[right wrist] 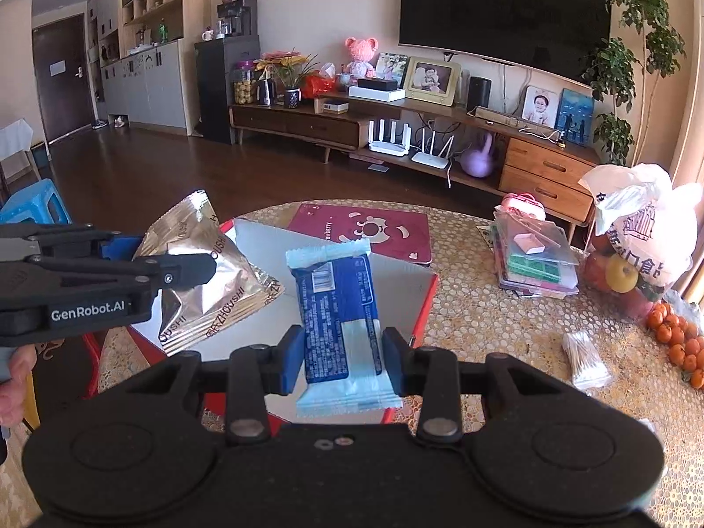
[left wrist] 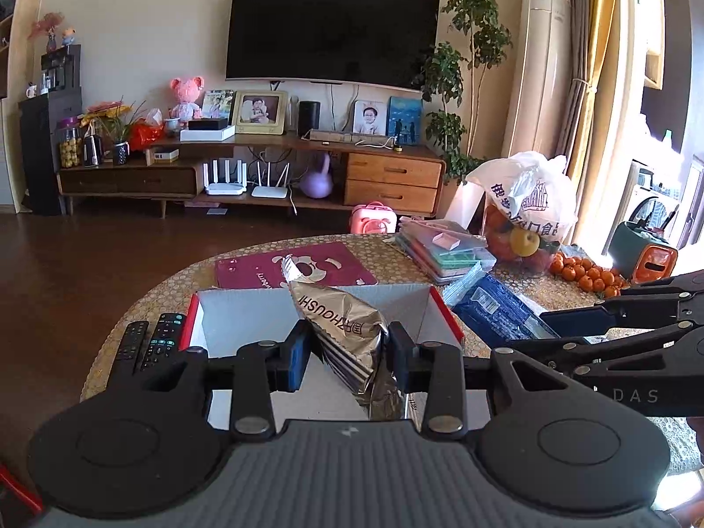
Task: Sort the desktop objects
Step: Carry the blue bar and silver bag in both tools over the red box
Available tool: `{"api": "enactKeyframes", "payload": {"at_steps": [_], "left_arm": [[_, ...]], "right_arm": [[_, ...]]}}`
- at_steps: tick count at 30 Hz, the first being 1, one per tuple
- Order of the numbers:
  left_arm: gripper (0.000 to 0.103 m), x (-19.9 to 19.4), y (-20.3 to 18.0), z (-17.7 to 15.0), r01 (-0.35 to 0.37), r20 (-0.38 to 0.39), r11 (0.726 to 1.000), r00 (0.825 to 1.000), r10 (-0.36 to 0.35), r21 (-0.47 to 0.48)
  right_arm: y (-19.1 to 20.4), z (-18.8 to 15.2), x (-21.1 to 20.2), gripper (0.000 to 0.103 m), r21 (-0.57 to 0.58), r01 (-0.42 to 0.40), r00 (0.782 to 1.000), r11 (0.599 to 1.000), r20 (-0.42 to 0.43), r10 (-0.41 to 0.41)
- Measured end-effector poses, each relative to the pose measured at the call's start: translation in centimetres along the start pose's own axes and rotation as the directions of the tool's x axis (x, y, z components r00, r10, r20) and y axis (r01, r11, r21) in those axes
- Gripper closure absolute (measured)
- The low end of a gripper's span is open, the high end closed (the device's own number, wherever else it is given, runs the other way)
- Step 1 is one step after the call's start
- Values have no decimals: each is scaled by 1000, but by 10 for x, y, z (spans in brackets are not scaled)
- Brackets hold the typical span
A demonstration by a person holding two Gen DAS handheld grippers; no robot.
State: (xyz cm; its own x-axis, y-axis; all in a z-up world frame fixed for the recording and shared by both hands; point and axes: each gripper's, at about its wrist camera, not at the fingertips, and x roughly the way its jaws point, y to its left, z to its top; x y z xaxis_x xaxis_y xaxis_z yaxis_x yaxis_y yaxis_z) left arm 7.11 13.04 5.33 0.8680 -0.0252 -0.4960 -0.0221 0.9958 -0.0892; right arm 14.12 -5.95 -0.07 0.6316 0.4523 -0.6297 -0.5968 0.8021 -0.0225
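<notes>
My left gripper [left wrist: 350, 347] is shut on a gold foil snack bag [left wrist: 339, 321], which hangs tilted above an open cardboard box [left wrist: 246, 312] with white inside and red edges. In the right wrist view, the same bag [right wrist: 207, 273] sits in the left gripper [right wrist: 163, 257] at the left, over the box's [right wrist: 396, 281] near corner. My right gripper [right wrist: 343, 354] is shut on a blue-and-white packet [right wrist: 336, 303], held upright above the box. From the left wrist view, the right gripper [left wrist: 545, 330] reaches in from the right with that blue packet [left wrist: 493, 312] beside the box's right wall.
Two black remotes [left wrist: 149, 343] lie left of the box, a maroon mat [left wrist: 264, 266] behind it. A stack of folders [left wrist: 444, 246], a white fruit bag [left wrist: 528, 202] and tangerines [left wrist: 585, 273] fill the right side. A bag of cotton swabs [right wrist: 587, 361] lies near the right.
</notes>
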Motion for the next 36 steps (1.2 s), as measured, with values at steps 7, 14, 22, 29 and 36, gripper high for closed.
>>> {"api": "enactKeyframes", "payload": {"at_steps": [7, 14, 22, 29, 36], "left_arm": [[66, 31, 14, -4, -10, -70, 1000, 997, 11, 8], [66, 68, 23, -3, -24, -143, 999, 989, 28, 31], [66, 110, 32, -7, -50, -239, 996, 969, 65, 68], [66, 139, 32, -12, -33, -323, 990, 943, 78, 141], [66, 156, 31, -14, 2, -367, 982, 928, 69, 188]], "right_arm": [[2, 2, 34, 65, 8, -8, 998, 1000, -66, 8], [3, 0, 69, 65, 6, -5, 990, 1000, -138, 6], [9, -2, 102, 65, -18, 12, 978, 1000, -208, -15], [13, -5, 130, 65, -37, 2, 960, 999, -279, -12], [16, -10, 150, 65, -69, 16, 944, 997, -327, -38]]}}
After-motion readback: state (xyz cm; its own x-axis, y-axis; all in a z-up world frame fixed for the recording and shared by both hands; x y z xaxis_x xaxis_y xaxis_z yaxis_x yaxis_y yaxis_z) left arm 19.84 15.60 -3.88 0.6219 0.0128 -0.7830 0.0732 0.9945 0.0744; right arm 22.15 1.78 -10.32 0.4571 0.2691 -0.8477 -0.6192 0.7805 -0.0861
